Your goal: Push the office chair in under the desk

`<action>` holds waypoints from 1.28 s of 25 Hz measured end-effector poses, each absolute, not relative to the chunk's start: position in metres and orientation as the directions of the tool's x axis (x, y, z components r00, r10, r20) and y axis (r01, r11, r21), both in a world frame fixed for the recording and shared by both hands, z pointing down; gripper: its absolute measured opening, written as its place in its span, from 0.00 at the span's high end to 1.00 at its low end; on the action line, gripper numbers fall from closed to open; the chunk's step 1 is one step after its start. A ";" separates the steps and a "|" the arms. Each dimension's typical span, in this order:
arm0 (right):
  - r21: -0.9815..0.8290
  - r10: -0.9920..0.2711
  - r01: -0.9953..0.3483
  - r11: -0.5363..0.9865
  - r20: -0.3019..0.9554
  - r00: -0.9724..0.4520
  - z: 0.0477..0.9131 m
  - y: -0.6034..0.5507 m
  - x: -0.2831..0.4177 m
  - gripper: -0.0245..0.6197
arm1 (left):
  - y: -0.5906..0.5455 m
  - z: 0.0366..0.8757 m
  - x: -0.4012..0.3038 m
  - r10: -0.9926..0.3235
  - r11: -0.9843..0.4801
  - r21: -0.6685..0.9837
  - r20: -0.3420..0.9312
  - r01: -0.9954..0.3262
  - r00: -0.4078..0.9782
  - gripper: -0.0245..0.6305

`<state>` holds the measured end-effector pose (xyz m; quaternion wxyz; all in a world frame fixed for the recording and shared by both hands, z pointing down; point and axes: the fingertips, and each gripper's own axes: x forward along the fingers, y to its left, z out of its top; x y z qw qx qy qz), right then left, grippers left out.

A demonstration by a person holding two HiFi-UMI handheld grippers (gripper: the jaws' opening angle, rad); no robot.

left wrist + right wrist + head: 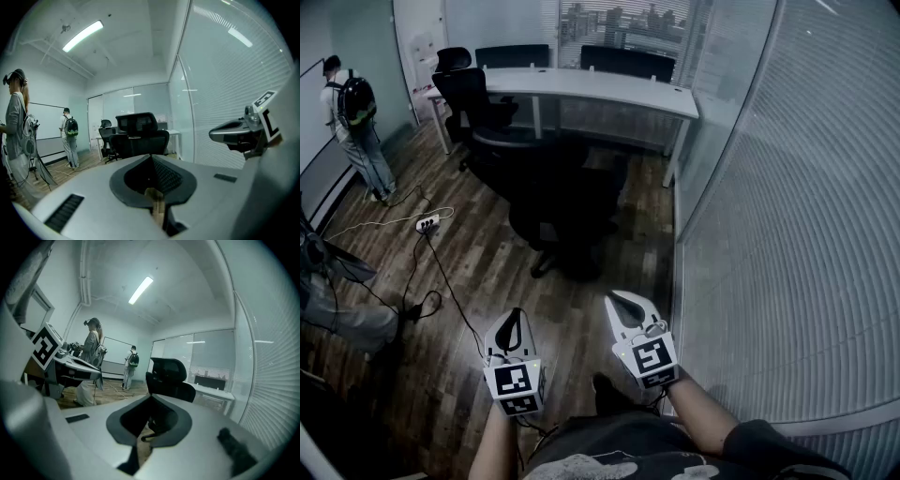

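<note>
The black office chair [565,208] stands on the wood floor, pulled out from the long white desk [600,87] at the back. It faces me back-first in the left gripper view [140,135] and the right gripper view [171,379]. My left gripper [517,316] and right gripper [617,299] hover side by side low in the head view, a good step short of the chair and apart from it. Both are shut with nothing between their jaws. The left gripper's tip [151,156] and the right gripper's tip [151,397] point at the chair.
A second black chair [467,95] sits at the desk's left end. A glass wall with blinds [787,216] runs along the right. A power strip [427,223] and cables [441,272] lie on the floor to the left. One person [354,122] stands far left, another [337,300] nearer.
</note>
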<state>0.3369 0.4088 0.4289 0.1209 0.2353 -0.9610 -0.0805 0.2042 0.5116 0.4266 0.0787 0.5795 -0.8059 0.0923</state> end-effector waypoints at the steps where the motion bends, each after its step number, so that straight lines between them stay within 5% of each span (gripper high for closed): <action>1: 0.211 -0.473 -0.434 0.876 0.195 -0.859 0.429 0.410 0.338 0.93 | 0.513 0.426 0.205 -0.922 0.306 -0.058 0.231 -0.950 -0.311 0.93; 32: 0.268 -0.523 -0.478 0.836 0.131 -0.842 0.435 0.409 0.335 0.92 | 0.540 0.449 0.179 -0.937 0.270 -0.041 0.218 -0.962 -0.272 0.93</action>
